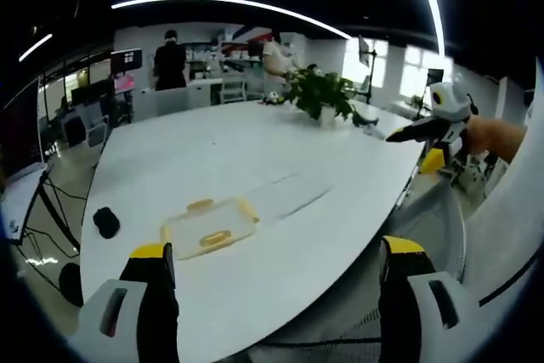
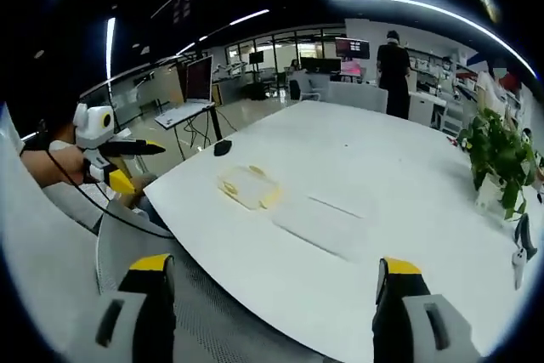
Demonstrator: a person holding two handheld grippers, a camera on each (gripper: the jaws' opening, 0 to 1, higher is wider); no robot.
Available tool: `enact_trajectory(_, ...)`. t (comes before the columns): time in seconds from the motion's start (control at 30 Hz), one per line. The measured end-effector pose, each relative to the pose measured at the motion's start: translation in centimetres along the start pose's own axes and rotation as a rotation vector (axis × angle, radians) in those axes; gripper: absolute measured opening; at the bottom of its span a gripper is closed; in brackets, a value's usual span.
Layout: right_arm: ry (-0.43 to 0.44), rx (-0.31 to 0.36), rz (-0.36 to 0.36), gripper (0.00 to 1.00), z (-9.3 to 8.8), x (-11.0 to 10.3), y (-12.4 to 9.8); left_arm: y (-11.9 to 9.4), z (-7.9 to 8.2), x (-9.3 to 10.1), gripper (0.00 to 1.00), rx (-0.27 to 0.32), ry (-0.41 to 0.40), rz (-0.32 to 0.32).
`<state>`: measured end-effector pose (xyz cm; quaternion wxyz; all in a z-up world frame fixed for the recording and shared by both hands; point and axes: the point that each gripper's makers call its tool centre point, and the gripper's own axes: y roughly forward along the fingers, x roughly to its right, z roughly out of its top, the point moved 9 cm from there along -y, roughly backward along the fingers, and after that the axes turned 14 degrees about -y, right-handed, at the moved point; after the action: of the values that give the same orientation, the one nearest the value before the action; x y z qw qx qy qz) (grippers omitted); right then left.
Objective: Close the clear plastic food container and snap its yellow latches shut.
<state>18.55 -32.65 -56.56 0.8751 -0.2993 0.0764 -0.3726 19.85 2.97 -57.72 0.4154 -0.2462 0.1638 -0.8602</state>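
Out on the white counter (image 1: 255, 159) lies the clear food container (image 1: 210, 225), flat and near the curved edge, with yellow latches (image 1: 201, 206) showing on its sides. In the right gripper view the same container (image 2: 248, 186) sits toward the left part of the counter (image 2: 382, 176), well apart from both claws. A faint clear sheet (image 2: 319, 225), perhaps the lid, lies just beside it on the counter, though it is too pale to tell for certain.

The left claw (image 1: 276, 282) hangs short of the counter's edge with its jaws spread wide and nothing between them. The right claw (image 2: 270, 295) is likewise spread wide and empty, over the near edge of the counter. Each one also appears from the side in the other's view, held by a hand: the right claw (image 1: 425, 131) at the right, the left claw (image 2: 127, 149) at the left.

A small black object (image 1: 106, 222) rests on the counter left of the container. A potted plant (image 1: 321, 95) stands at the far side. People (image 1: 170, 60) stand in the background among desks and monitors (image 2: 351, 47).
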Motion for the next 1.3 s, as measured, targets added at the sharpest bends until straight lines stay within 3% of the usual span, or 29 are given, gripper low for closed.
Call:
enact_trajectory(0.13,-0.039,0.002,-0.005,0.99,0.8,0.3,0.8,0.2,0.3,-1.0,0.97,-0.007,0.004,-0.003)
enact_trajectory(0.23,-0.064,0.000,0.009,0.92,1.6,0.4,1.4,0.4,0.5,-1.8,0.97,-0.013,0.004,-0.010)
enact_trajectory(0.4,-0.083,-0.002,0.021,0.93,2.7,0.3,2.4,0.6,0.9,-3.0,0.96,-0.025,0.021,-0.023)
enact_trajectory(0.83,-0.194,-0.021,0.070,0.88,4.7,0.3,6.0,1.6,1.7,-6.1,0.94,-0.124,0.121,-0.113)
enact_trajectory(1.07,-0.240,-0.033,0.105,0.87,5.6,0.5,8.1,2.2,2.2,-8.2,0.92,-0.161,0.154,-0.121)
enact_trajectory(1.13,-0.272,-0.033,0.118,0.87,5.8,0.5,8.7,2.5,2.3,-8.5,0.91,-0.171,0.169,-0.128)
enact_trajectory(1.17,-0.314,-0.054,0.125,0.87,5.7,0.6,9.2,2.6,2.5,-8.8,0.89,-0.170,0.214,-0.125)
enact_trajectory(1.23,-0.380,-0.093,0.133,0.87,5.5,0.6,10.1,2.8,2.7,-9.1,0.87,-0.173,0.215,-0.134)
enact_trajectory(1.3,-0.387,-0.095,0.148,0.86,5.5,0.6,11.0,3.2,3.0,-9.4,0.88,-0.163,0.237,-0.150)
